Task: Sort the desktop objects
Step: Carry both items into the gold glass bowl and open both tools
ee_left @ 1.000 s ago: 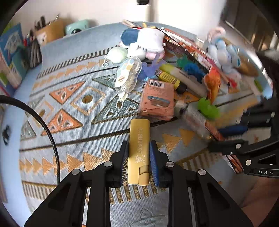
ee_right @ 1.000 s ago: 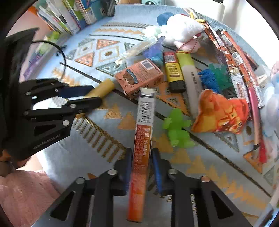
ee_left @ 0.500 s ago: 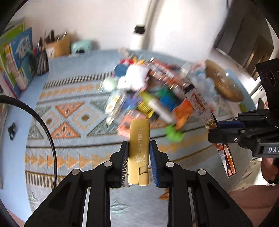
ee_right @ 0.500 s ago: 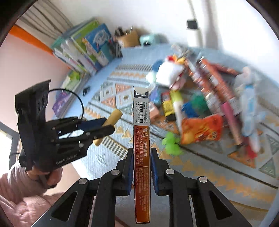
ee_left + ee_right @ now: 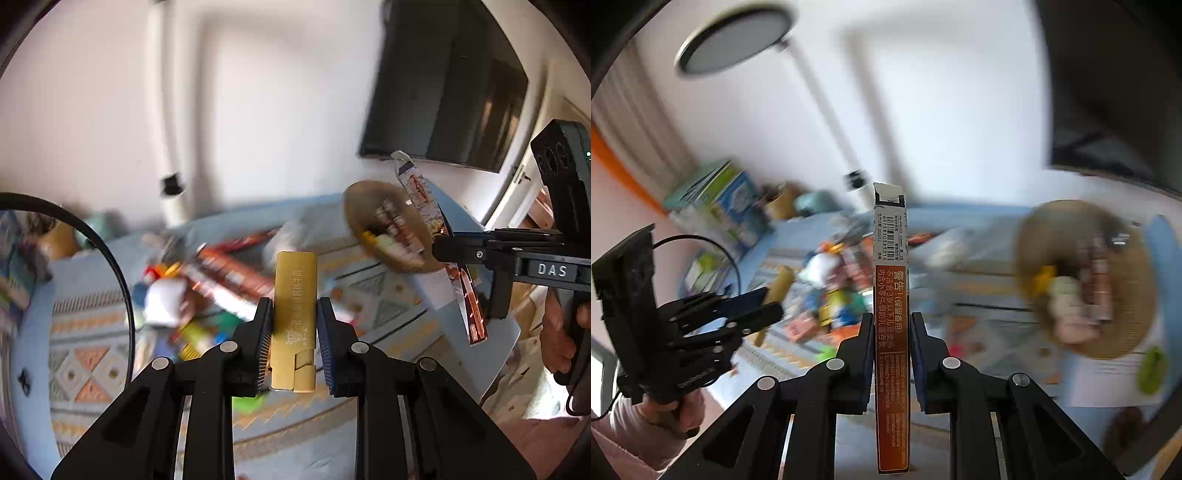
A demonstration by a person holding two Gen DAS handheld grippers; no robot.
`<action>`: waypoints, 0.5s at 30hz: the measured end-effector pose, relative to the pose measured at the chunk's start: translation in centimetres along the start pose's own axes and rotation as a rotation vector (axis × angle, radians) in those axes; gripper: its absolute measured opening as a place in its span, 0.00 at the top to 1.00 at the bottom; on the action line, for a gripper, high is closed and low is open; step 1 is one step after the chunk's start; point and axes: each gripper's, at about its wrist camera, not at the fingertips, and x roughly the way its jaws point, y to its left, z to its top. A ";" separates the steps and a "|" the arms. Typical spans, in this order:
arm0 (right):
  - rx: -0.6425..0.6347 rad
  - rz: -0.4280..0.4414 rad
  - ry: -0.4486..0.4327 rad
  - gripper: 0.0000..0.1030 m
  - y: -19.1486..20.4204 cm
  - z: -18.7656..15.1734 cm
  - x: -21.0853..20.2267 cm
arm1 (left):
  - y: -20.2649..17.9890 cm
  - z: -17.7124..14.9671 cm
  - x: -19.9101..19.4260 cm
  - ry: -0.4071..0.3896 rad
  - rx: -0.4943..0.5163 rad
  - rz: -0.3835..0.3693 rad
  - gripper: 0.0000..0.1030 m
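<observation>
Closest to me, the left tool (image 5: pixel 294 332) is clamped on a small gold box (image 5: pixel 294 317), pads pressing its two long sides near the lower half, so most of the box stands proud above the grip. It looks like light, stiff card with a slightly glossy face; a side pinch like this should hold, though a hard squeeze could dent it. The right tool (image 5: pixel 891 350) is closed narrow on a long orange carton (image 5: pixel 891 332), gripped about midway along its thin faces, with the opened flap end pointing away. That carton looks light too, but its length will probably make it swing if held off-centre, so the middle seems the sensible place. Both pieces hang in the air above the tabletop (image 5: pixel 325 435), clear of everything.

Below them lies the patterned cloth (image 5: pixel 88 369), and past it a blurred heap of unsorted things: a white plush toy (image 5: pixel 164 306), coloured markers and long packets, too smeared to tell apart. To the right sits a round woven basket (image 5: pixel 1126 332), already holding several items, and it looks like the likely destination; nothing stands between the tools and it. Farther off are a stack of books (image 5: pixel 720 206), a desk lamp (image 5: pixel 731 44), the white wall and a dark screen (image 5: pixel 443 85).
</observation>
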 end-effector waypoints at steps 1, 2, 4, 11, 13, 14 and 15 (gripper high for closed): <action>0.015 -0.022 -0.007 0.83 -1.2 0.1 -0.6 | -0.8 0.6 0.4 -0.004 0.010 -0.007 0.80; 0.035 -0.036 -0.010 0.83 -2.7 0.3 -1.1 | -1.6 1.2 0.7 -0.007 0.018 -0.016 0.80; 0.070 -0.067 -0.022 0.83 -5.2 0.5 -2.0 | -3.6 2.6 1.8 -0.011 0.032 -0.032 0.80; 0.160 -0.150 -0.057 0.83 -12.1 1.7 -4.3 | -8.6 6.9 5.5 -0.026 0.074 -0.096 0.80; 0.186 -0.173 -0.066 0.83 -13.8 2.3 -4.5 | -10.0 8.5 6.8 -0.032 0.094 -0.120 0.80; 0.203 -0.183 -0.069 0.83 -14.8 2.8 -4.5 | -10.3 9.0 7.3 -0.031 0.099 -0.124 0.80; 0.213 -0.185 -0.068 0.83 -15.5 3.2 -4.3 | -11.0 9.9 8.2 -0.029 0.111 -0.130 0.80</action>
